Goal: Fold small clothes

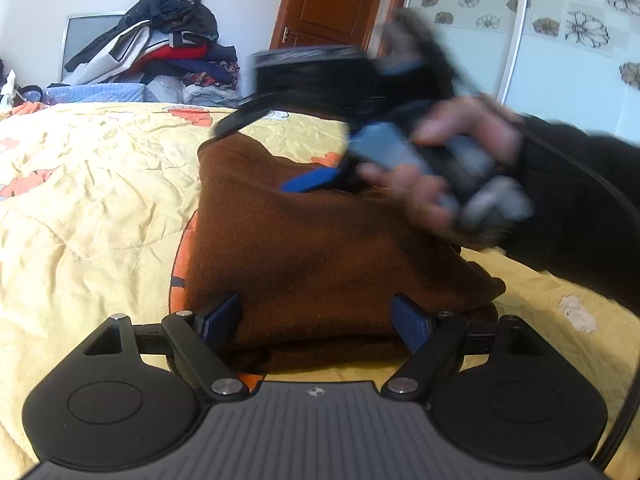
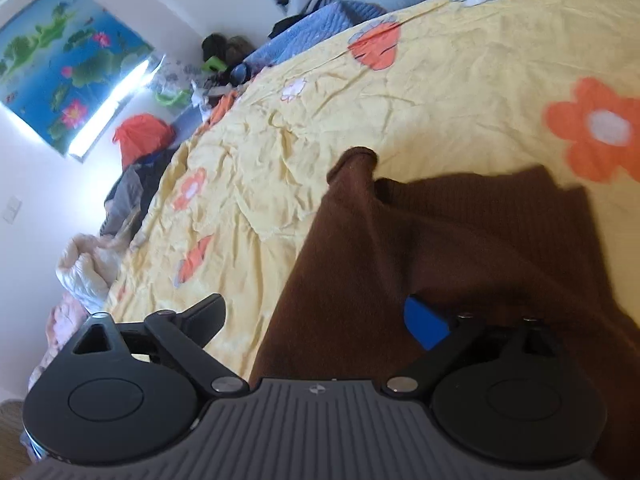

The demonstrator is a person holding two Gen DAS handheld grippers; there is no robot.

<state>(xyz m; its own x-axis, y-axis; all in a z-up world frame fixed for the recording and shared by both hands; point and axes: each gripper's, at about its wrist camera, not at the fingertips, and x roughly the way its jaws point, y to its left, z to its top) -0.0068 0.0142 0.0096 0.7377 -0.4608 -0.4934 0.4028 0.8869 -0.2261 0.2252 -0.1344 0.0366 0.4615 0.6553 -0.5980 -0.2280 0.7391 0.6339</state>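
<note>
A brown knit garment (image 1: 320, 248) lies partly folded on the yellow flowered bedspread (image 1: 100, 184). My left gripper (image 1: 316, 324) is open, its blue-padded fingers (image 1: 412, 326) on either side of the garment's near folded edge. My right gripper, blurred, shows in the left wrist view (image 1: 308, 178) held by a hand over the garment's far part, one blue finger against the cloth. In the right wrist view the right gripper (image 2: 320, 320) is open and wide, the brown garment (image 2: 460, 248) draped between and over its fingers, the right blue pad (image 2: 426, 322) partly under a fold.
A pile of mixed clothes (image 1: 160, 44) sits at the far end of the bed by the wall. A brown door (image 1: 332, 0) and a flowered wardrobe panel (image 1: 560, 40) stand behind. More clothes and clutter (image 2: 152, 152) lie beside the bed.
</note>
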